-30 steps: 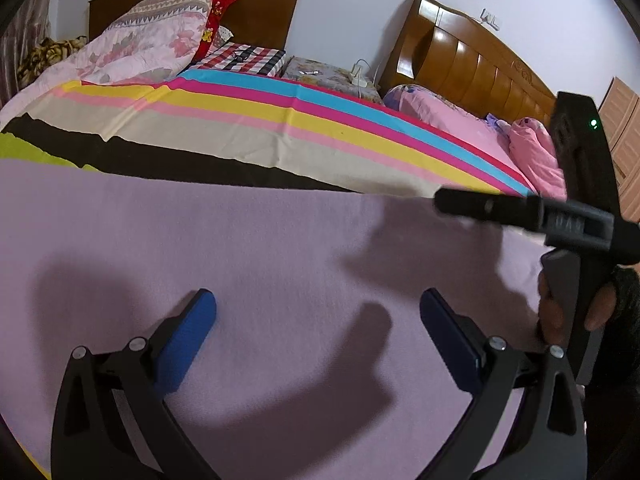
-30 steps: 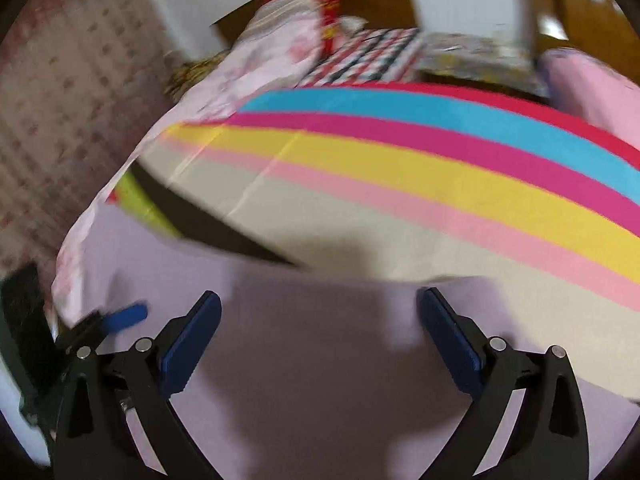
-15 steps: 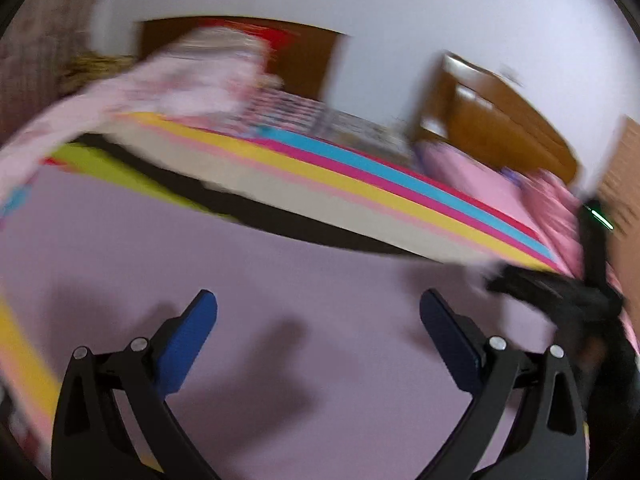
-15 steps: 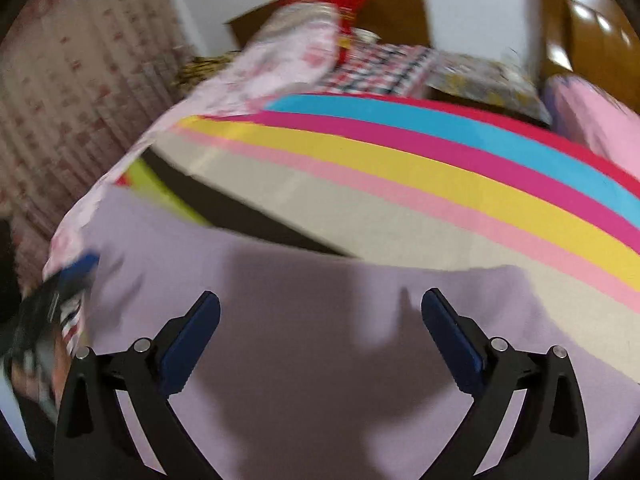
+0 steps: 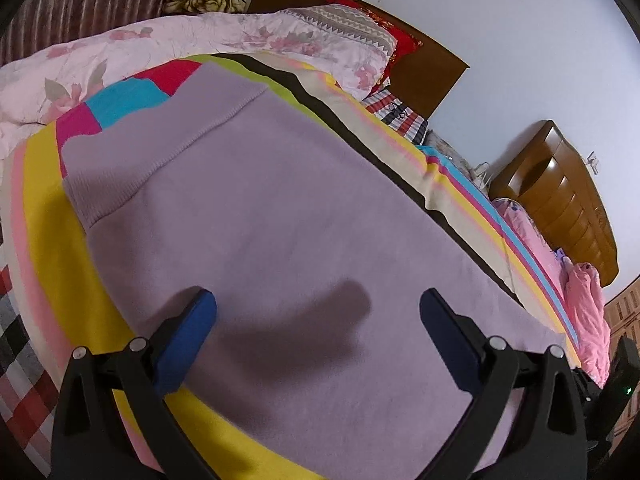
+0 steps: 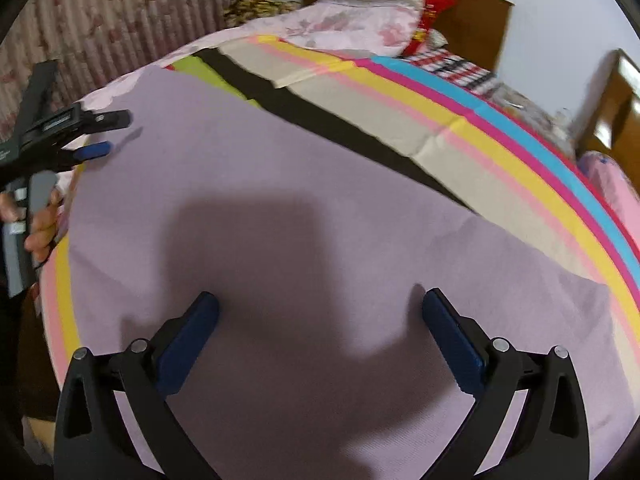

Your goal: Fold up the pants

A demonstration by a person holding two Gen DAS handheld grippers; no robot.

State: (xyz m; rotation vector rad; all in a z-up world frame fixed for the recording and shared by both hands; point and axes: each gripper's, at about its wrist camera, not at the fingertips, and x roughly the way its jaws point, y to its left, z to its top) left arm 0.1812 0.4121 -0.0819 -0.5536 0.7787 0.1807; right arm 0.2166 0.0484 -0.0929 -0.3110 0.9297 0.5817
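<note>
Lilac pants [image 5: 288, 232] lie flat on the striped bedspread, with the ribbed waistband [image 5: 132, 172] at the upper left of the left wrist view. My left gripper [image 5: 318, 310] hovers open and empty over the cloth near its front edge. The pants [image 6: 280, 208] also fill the right wrist view, where my right gripper [image 6: 320, 308] is open and empty above them. The left gripper [image 6: 105, 132] shows there at the far left, open, over the pants' left end. The right gripper's body is a dark shape at the left wrist view's right edge.
The striped bedspread [image 5: 460, 176] covers the bed. A pink floral quilt [image 5: 168, 44] and pillows lie at the head by a wooden headboard [image 5: 420, 68]. A second bed with pink bedding [image 5: 588, 312] stands to the right. A curtain [image 6: 120, 12] hangs on the left.
My left gripper has swung left along the pants to the waistband end. My right gripper has shifted a little over the other end. Both stay open.
</note>
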